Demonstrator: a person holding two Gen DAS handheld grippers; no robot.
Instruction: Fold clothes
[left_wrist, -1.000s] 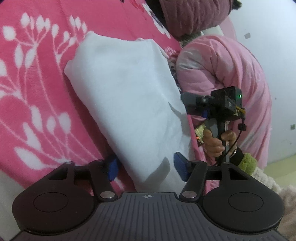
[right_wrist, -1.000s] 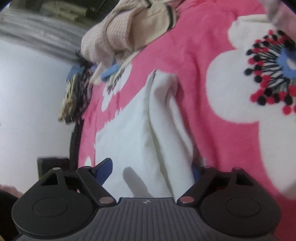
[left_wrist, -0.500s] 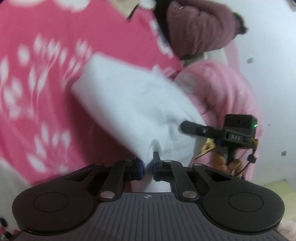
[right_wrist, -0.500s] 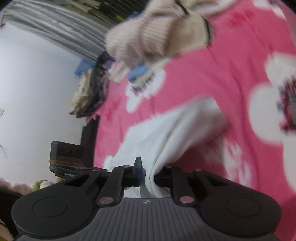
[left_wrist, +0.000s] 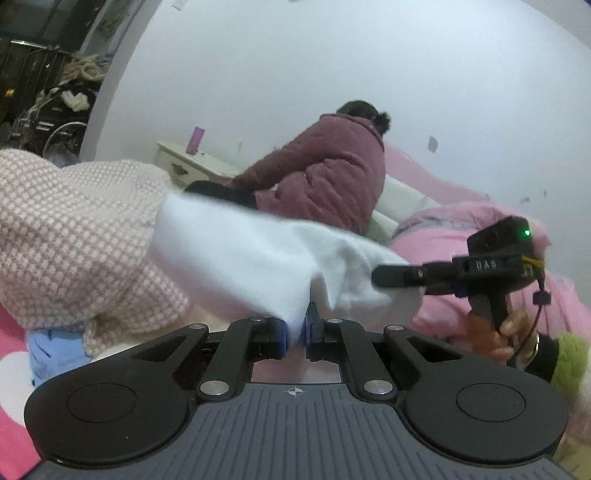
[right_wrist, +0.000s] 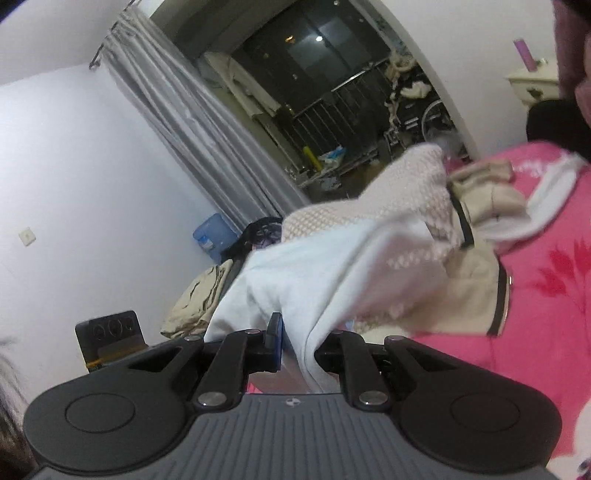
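Item: white cloth (left_wrist: 236, 258), gripped by both my claws.
My left claw (left_wrist: 294, 332) and right claw (right_wrist: 297, 338) each pinch an edge; cloth hangs lifted between them, before a knitted sweater (left_wrist: 70, 236), above the pink bed blanket (right_wrist: 546, 295).

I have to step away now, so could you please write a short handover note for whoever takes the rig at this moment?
Left gripper: jaws shut on the white garment, pinching one edge.
Right gripper: jaws shut on the same white garment, at another edge.
The garment hangs lifted between the two grippers, above the pink floral blanket. A knitted checked sweater and a beige garment lie on the bed behind, unfolded.
Done: both edges gripped and raised.
Left: probably bring the held end over to make the fold, lay it flat, release, then the remaining clothes.
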